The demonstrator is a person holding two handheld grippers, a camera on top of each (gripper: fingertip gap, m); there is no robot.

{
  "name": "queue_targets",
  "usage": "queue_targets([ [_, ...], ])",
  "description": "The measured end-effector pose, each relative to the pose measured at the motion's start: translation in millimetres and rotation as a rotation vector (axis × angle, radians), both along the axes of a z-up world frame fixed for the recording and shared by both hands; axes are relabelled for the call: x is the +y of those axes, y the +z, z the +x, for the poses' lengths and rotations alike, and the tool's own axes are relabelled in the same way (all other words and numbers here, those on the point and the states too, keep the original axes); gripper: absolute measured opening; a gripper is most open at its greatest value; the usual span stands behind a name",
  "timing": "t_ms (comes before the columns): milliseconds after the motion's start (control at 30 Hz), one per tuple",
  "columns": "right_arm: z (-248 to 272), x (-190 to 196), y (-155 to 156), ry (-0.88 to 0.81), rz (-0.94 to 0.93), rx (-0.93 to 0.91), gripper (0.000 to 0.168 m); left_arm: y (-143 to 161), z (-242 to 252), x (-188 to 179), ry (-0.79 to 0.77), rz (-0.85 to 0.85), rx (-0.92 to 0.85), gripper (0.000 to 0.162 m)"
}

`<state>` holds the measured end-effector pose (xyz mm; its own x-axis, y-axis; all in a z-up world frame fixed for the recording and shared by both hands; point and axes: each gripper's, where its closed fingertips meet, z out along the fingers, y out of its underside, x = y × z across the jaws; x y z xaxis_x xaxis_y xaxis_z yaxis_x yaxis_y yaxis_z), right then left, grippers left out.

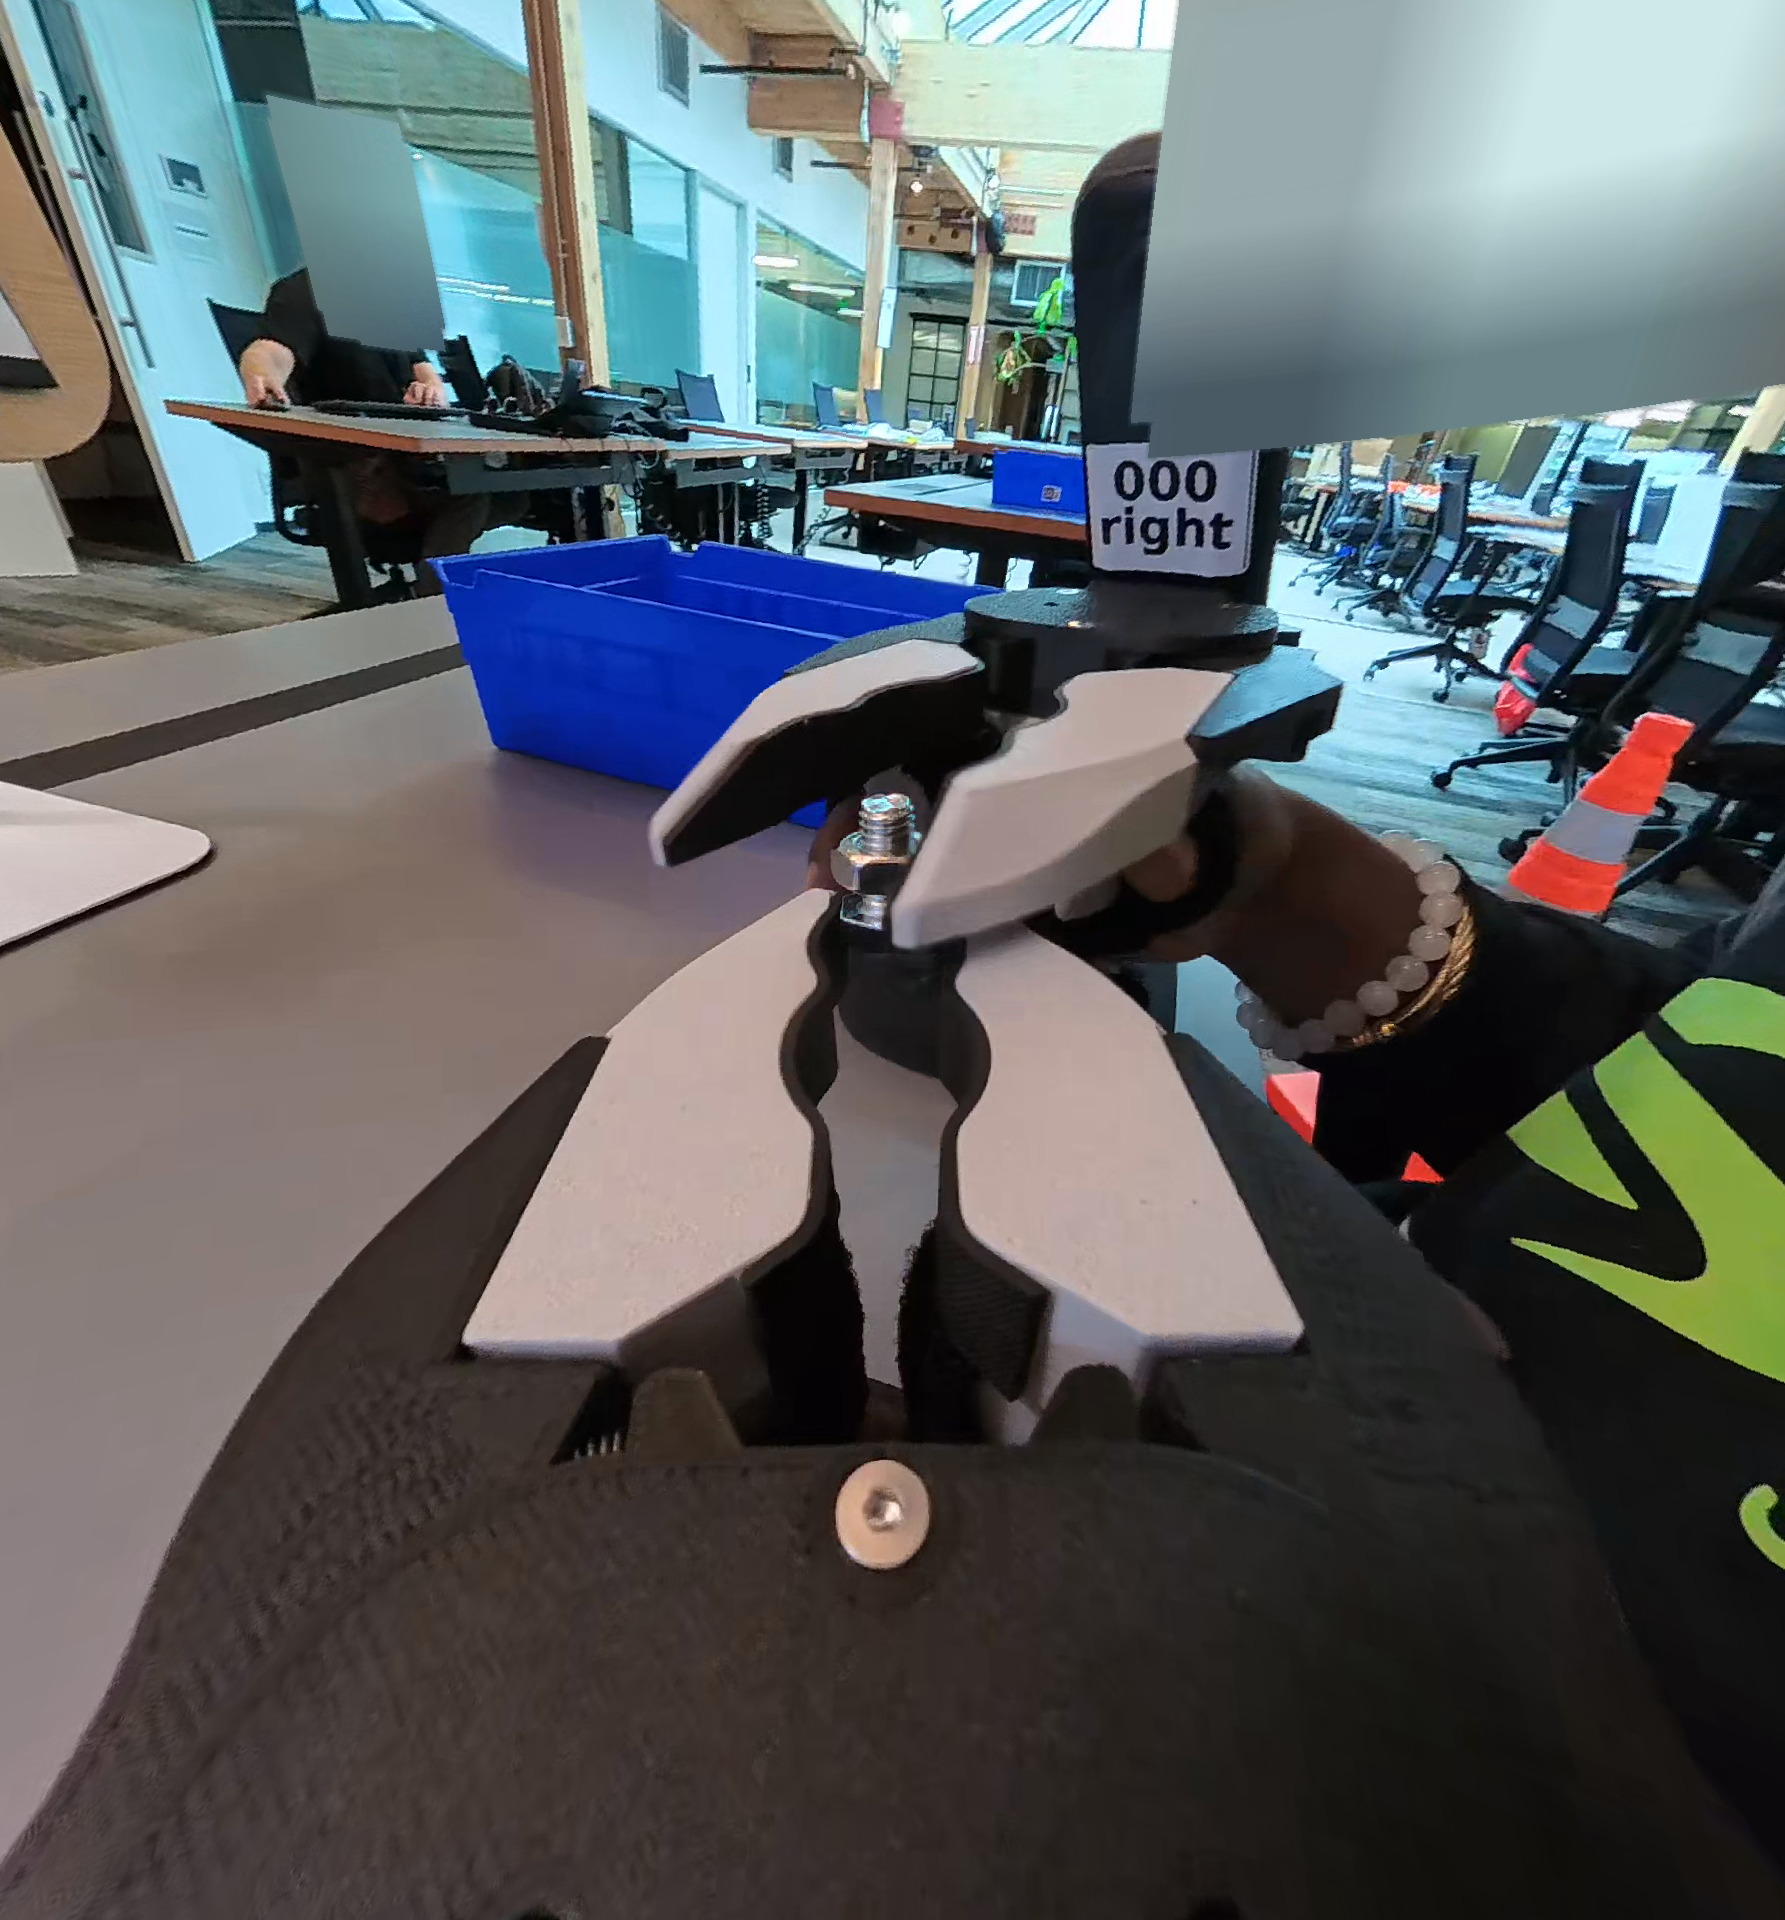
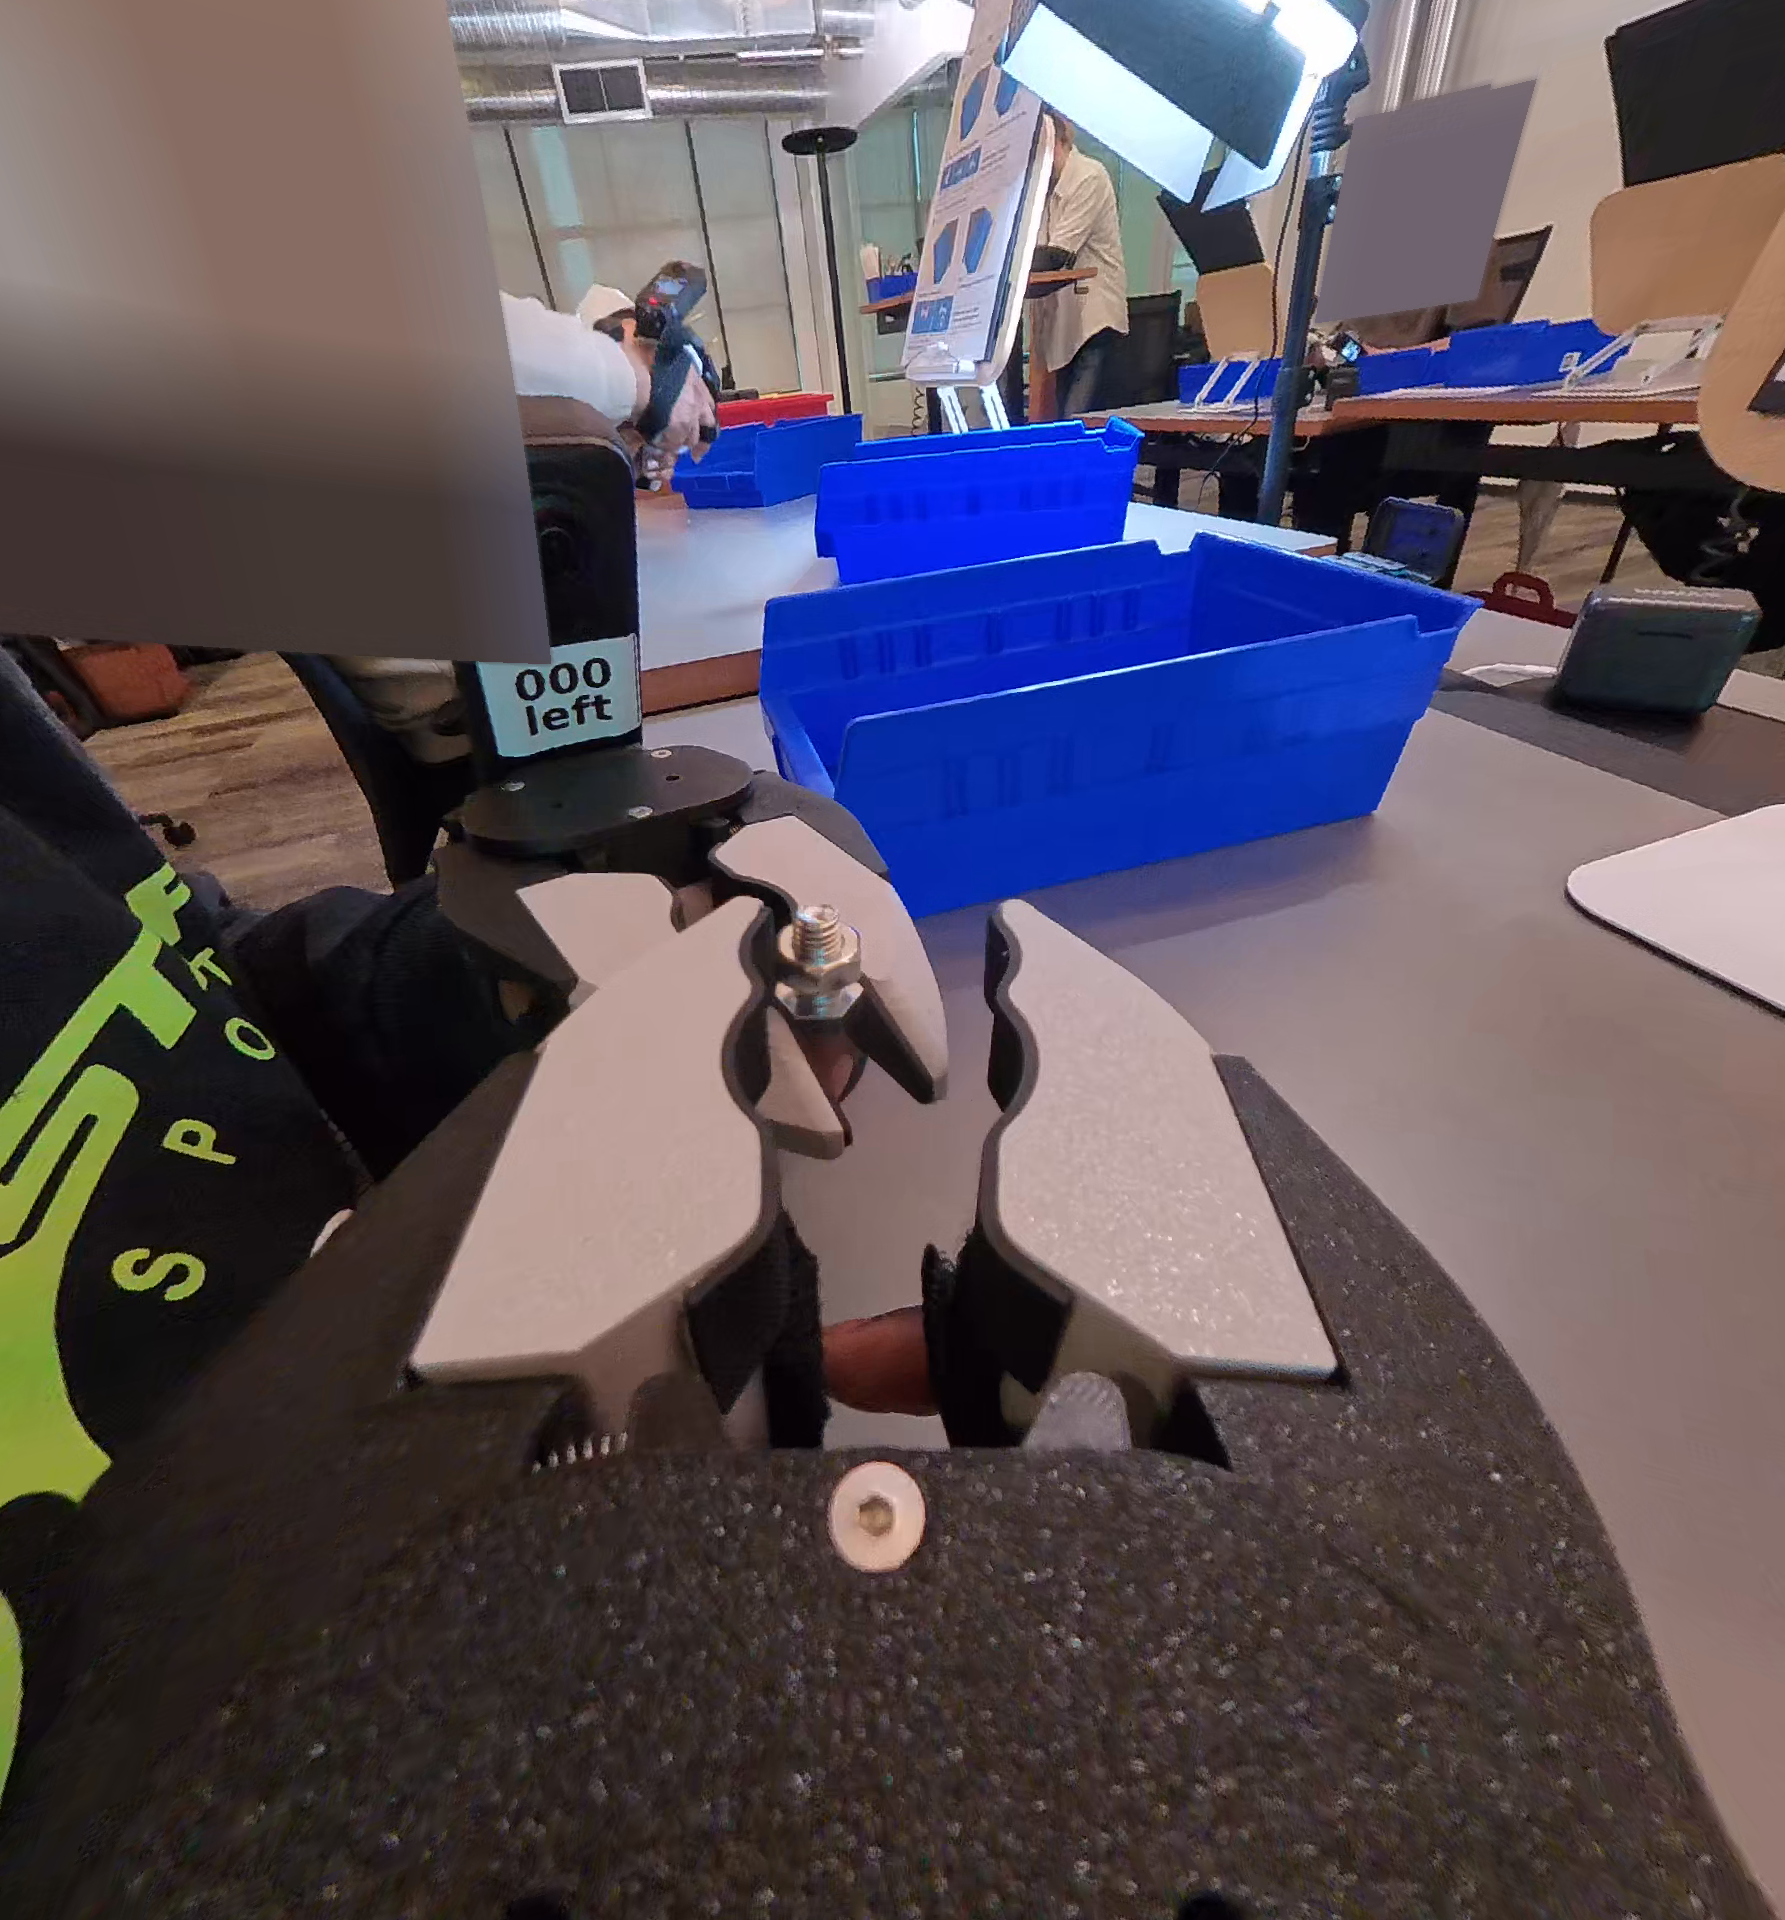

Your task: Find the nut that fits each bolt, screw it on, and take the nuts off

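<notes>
**Bolt held upright in one gripper, the other spread around its nut**

Nearest in the left wrist view, the left gripper (image 1: pixel 883 935) – matte black printed body, flat pale-grey fingers with wavy inner edges – is clamped narrow on the head end of a threaded silver steel bolt (image 1: pixel 886 821), which stands upright above the fingertips. A bright hexagonal steel nut (image 1: pixel 867 862) sits part-way down the thread, with thread showing above it.

The right gripper (image 2: pixel 955 997), same make, has its fingers spread wide. In the left wrist view one grey finger (image 1: pixel 1033 842) lies just beside the nut, the other stands apart to the left; whether it touches the nut I cannot tell.

All this hangs over the near right part of a smooth grey tabletop (image 2: pixel 1439 1143), close to its edge. A white rounded-corner plate (image 2: pixel 1740 904) lies to one side. Farther off stands a blue ribbed plastic bin (image 2: pixel 1127 800), with bare table between it and the grippers. Beyond – an open office with desks, black chairs and an orange cone (image 1: pixel 1605 831).
</notes>
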<state>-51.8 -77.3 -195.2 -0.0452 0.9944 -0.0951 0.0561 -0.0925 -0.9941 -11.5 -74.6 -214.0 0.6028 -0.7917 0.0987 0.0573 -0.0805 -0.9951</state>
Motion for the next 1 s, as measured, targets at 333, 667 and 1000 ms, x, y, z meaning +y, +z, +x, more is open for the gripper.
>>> queue_targets([
  [333,24.1,14.2,1.7,-0.056,0.013,0.018,0.014,4.7,-3.5,-1.4,-0.012,0.000,-0.044,0.015],
  [667,9.9,-4.8,5.2,0.033,-0.024,0.054,0.044,1.1,-1.5,-1.1,-0.015,0.002,-0.020,0.015],
  [1000,2.0,-3.2,2.6,0.034,-0.037,0.060,0.040,1.6,0.7,-4.0,-0.033,0.016,-0.016,0.015],
])
